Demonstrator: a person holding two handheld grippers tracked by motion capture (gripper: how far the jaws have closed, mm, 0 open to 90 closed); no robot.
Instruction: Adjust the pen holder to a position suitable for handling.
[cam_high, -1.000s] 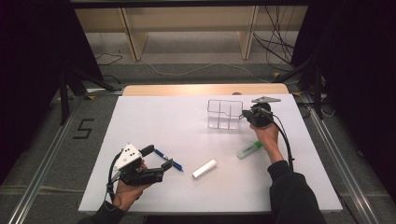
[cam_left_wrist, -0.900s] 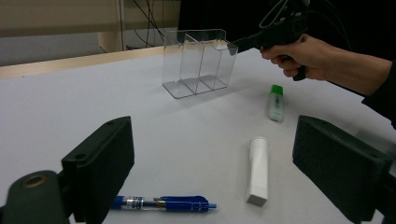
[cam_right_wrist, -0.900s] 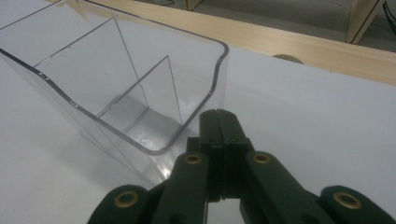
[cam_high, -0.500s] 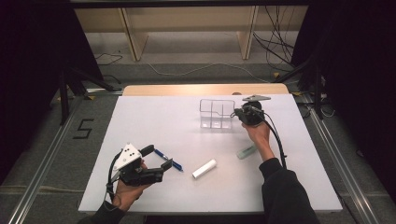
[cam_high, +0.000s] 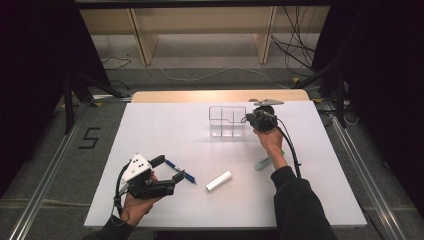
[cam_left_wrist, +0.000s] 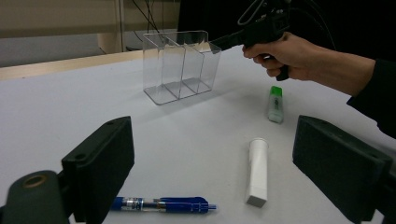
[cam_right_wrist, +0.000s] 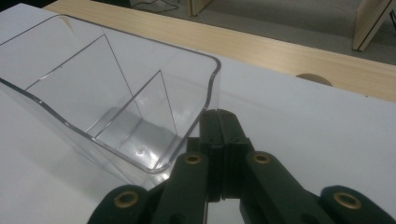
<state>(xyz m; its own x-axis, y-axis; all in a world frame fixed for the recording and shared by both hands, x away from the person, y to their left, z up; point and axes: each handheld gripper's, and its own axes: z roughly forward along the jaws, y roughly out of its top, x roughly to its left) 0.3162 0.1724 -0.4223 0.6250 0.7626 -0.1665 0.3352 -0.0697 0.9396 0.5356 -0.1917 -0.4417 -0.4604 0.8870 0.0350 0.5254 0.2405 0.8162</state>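
Clear plastic organizer (cam_right_wrist: 107, 112) just left of the clenched, empty jaws of the right gripper (cam_high: 248, 119), corner touching. Probably light, rigid, slick, apt to slide on the bench (cam_high: 165, 135); best pinched over a thin wall. Left gripper (cam_high: 176, 181) gaping, empty.

White table (cam_high: 165, 130) with organizer (cam_high: 227, 121), pen (cam_high: 180, 171), tube (cam_high: 219, 180), bottle (cam_high: 263, 162)

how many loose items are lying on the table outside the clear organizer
3: a blue pen nearest the left tool, a white tube right of it at mid-table, and a green-capped tube farther back, below the right forearm. The organizer looks empty.
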